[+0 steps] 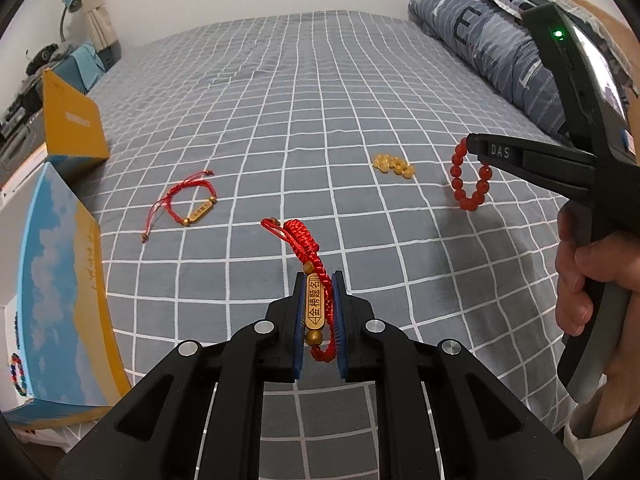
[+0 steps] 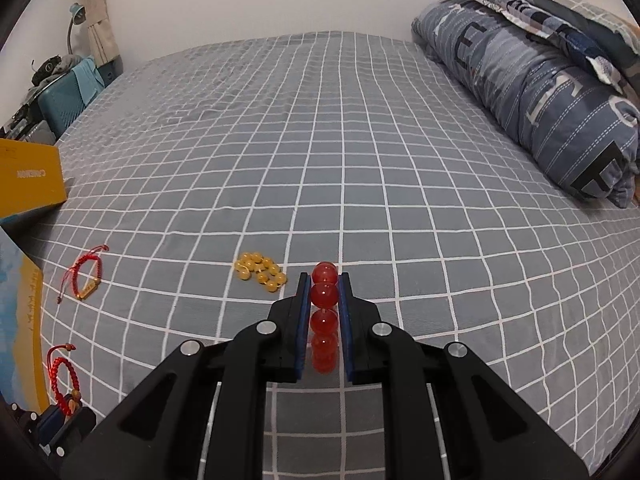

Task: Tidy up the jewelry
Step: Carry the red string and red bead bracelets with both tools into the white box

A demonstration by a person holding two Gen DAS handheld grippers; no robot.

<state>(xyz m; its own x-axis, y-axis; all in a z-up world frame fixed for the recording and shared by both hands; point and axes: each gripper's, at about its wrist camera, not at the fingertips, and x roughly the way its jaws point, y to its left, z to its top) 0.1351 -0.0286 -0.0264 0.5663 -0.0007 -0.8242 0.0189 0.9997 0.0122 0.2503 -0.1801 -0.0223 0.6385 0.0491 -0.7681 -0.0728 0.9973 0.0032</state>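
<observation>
My left gripper [image 1: 318,280] is shut on a red braided cord bracelet [image 1: 310,260] with a gold bar charm, held above the grey checked bed sheet [image 1: 320,120]. My right gripper [image 2: 324,280] is shut on a red bead bracelet [image 2: 324,300]. In the left wrist view that bead bracelet [image 1: 468,180] hangs as a loop from the right gripper's tip [image 1: 478,148]. A second red cord bracelet [image 1: 188,204] with a gold bar lies flat on the sheet to the left. A yellow bead bracelet [image 1: 394,166] lies bunched near the middle of the bed.
A blue-and-yellow box [image 1: 60,300] lies open at the left edge of the bed, with a beaded bracelet [image 1: 18,372] inside it. Its yellow lid [image 1: 72,124] stands farther back. A rolled blue quilt [image 2: 540,92] and pillows line the right side.
</observation>
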